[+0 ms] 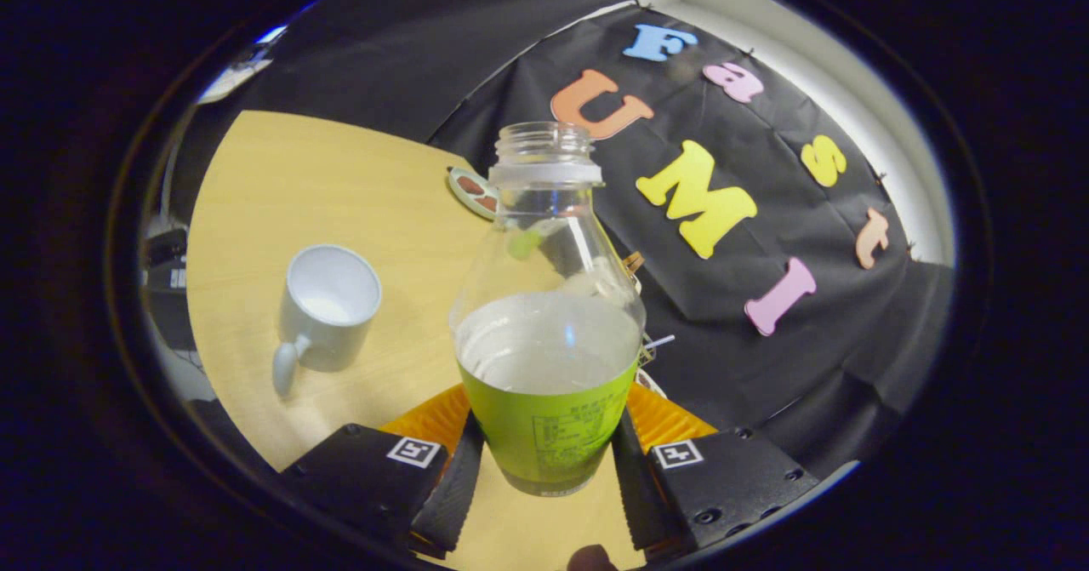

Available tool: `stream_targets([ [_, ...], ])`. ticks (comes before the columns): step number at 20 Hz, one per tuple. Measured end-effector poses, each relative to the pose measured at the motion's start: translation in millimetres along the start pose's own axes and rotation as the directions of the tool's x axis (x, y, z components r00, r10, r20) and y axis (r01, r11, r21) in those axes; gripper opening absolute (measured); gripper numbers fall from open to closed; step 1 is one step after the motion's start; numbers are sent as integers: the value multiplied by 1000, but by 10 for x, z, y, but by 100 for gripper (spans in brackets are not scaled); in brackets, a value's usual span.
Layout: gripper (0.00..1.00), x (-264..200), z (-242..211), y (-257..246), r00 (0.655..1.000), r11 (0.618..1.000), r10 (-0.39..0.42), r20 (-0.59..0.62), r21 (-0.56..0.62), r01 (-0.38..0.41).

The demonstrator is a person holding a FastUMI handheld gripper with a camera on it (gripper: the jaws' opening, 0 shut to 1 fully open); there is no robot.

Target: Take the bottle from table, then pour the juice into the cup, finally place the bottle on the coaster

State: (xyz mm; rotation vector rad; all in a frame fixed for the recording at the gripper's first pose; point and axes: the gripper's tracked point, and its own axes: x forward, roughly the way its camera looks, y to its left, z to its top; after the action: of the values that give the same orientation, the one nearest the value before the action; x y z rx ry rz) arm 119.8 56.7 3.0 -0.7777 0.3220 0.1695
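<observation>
A clear bottle (549,341) with a green label and no cap stands between my fingers, about half full of pale, cloudy juice. My gripper (546,448) is shut on its lower part, one finger pressing on each side of the label. An orange ridged coaster (672,418) shows on both sides of the bottle, just behind its base; I cannot tell whether the bottle rests on anything. A white cup (327,307) with its handle toward me stands upright on the table to the left of the bottle, apart from it, with a pale bottom inside.
The wooden table (281,188) stretches beyond and left of the cup. A small round mat with brown patches (472,190) lies at the far edge behind the bottle's neck. The black cloth wall stands close on the right.
</observation>
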Motion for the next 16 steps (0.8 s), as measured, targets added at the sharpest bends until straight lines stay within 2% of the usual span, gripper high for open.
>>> stream_targets([
  [4, 76, -136, 131, -257, 993, 972, -13, 118, 236, -15],
  [9, 76, -153, 250, -619, 978, 905, -9, 207, 418, -80],
  [11, 76, -126, 316, -753, 971, 881, -23, 239, 463, -94],
  [16, 76, 77, 468, -776, 955, 861, -18, 295, 491, -135],
])
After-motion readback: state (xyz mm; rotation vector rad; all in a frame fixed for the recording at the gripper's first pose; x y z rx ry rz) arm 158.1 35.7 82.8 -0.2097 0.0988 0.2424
